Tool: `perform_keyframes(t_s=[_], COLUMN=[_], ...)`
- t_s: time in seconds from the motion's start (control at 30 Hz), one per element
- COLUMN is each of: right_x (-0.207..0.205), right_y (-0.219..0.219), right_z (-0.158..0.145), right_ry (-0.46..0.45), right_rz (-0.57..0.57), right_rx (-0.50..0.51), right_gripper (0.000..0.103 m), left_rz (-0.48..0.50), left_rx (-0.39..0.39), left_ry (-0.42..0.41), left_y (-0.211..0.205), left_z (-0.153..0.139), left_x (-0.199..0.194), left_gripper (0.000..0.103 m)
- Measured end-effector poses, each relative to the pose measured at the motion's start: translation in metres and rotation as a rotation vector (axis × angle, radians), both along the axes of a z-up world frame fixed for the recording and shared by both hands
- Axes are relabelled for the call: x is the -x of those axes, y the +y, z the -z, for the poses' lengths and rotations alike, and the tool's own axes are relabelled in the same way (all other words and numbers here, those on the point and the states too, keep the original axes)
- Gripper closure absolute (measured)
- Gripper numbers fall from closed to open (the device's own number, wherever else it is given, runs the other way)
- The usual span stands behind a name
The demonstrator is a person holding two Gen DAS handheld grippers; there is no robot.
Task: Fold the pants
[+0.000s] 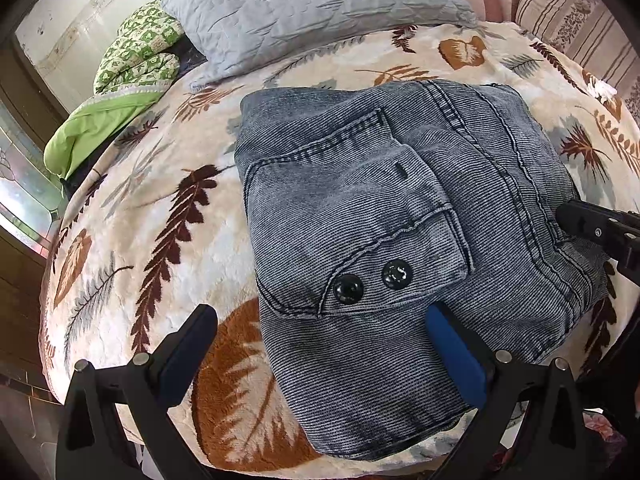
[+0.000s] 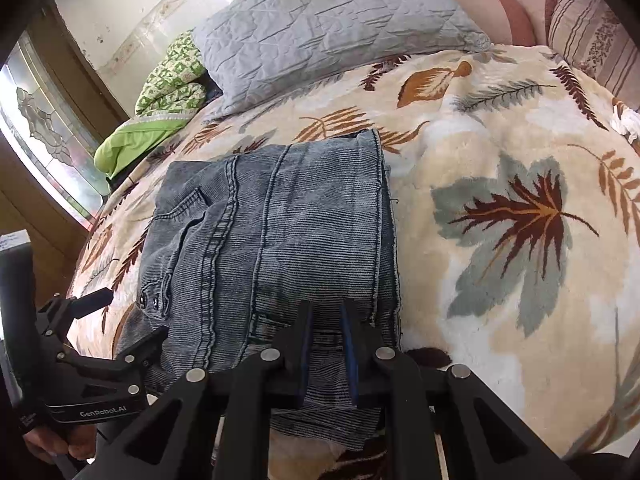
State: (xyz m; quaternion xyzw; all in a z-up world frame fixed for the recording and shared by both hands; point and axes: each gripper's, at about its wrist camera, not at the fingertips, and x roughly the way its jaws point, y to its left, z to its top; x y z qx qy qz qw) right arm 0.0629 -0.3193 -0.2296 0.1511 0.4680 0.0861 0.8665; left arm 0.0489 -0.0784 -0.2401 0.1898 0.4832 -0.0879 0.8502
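Note:
Grey-blue denim pants point(image 1: 400, 220) lie folded into a compact bundle on the leaf-patterned blanket point(image 1: 140, 220); they also show in the right wrist view point(image 2: 280, 220). Two black snap buttons point(image 1: 372, 280) face up on the waistband flap. My left gripper point(image 1: 320, 328) is open, its jaws spread wide over the bundle's near left corner, holding nothing. My right gripper point(image 2: 326, 320) is shut on the near edge of the pants, with denim pinched between its blue pads. The right gripper point(image 1: 592, 232) shows at the right edge of the left wrist view, and the left gripper point(image 2: 120, 328) at the left of the right wrist view.
A grey quilted pillow point(image 1: 312, 12) lies at the head of the bed. A green patterned quilt point(image 1: 132, 64) is bunched at the far left. A striped pillow point(image 1: 572, 20) is at the far right. The bed's left edge drops toward a wooden door point(image 2: 52, 128) with frosted glass.

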Motion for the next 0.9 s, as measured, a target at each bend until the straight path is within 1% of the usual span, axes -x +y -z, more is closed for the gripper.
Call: perform_keyframes(t_s=[0.07,0.2,0.23,0.3,0.37,0.43,0.5,0.53,0.63,0.7,0.77,0.83,0.9], right_x=[0.0,0.002,0.002,0.002,0.003,0.002,0.002,0.001,0.001,0.002,0.005,0.01,0.015], right_y=[0.001,0.001,0.001,0.0,-0.001,-0.003,-0.008,-0.01,-0.018,-0.021,-0.02,-0.016,-0.014], right_z=[0.001,0.001,0.001,0.001,0.001,0.001,0.002,0.003,0.001,-0.001,-0.008,-0.019,-0.03], right_ry=[-0.003,-0.005,-0.007,-0.009,-0.01,-0.006,0.004,0.009,0.041,0.046,0.02,-0.035,-0.095], right_rz=[-0.002,0.001,0.002,0.004,0.005,0.009,0.015,0.019,0.04,0.048,0.052,0.053,0.045], right_rx=[0.004,-0.002,-0.003,-0.006,-0.011,-0.027,-0.054,-0.07,-0.144,-0.164,-0.145,-0.103,-0.09], right_gripper=[0.085,0.085,0.085,0.085,0.085,0.085,0.085,0.086,0.086,0.086,0.086,0.086,0.086], left_rz=[0.0,-0.036,-0.044,-0.043,-0.031,-0.01,0.032,0.034,0.007,-0.014,-0.046,-0.07,-0.082], left_rx=[0.001,0.046,0.048,0.021,-0.026,-0.073,-0.111,-0.112,-0.055,-0.039,-0.041,-0.043,-0.041], left_ry=[0.004,0.036,0.035,0.017,-0.005,-0.001,0.018,0.017,-0.018,-0.025,-0.035,-0.041,-0.035], left_y=[0.0,0.008,0.009,0.006,0.0,-0.006,-0.011,-0.011,-0.004,0.0,0.004,0.007,0.009], left_z=[0.0,0.0,0.0,-0.003,-0.006,-0.009,-0.013,-0.017,-0.037,-0.044,-0.045,-0.043,-0.037], left_x=[0.001,-0.002,-0.001,0.003,0.008,0.009,0.008,0.007,0.005,0.0,-0.005,-0.01,-0.014], left_gripper=[0.0,0.0,0.0,0.0,0.0,0.0,0.0,0.0,0.0,0.0,0.0,0.0,0.0])
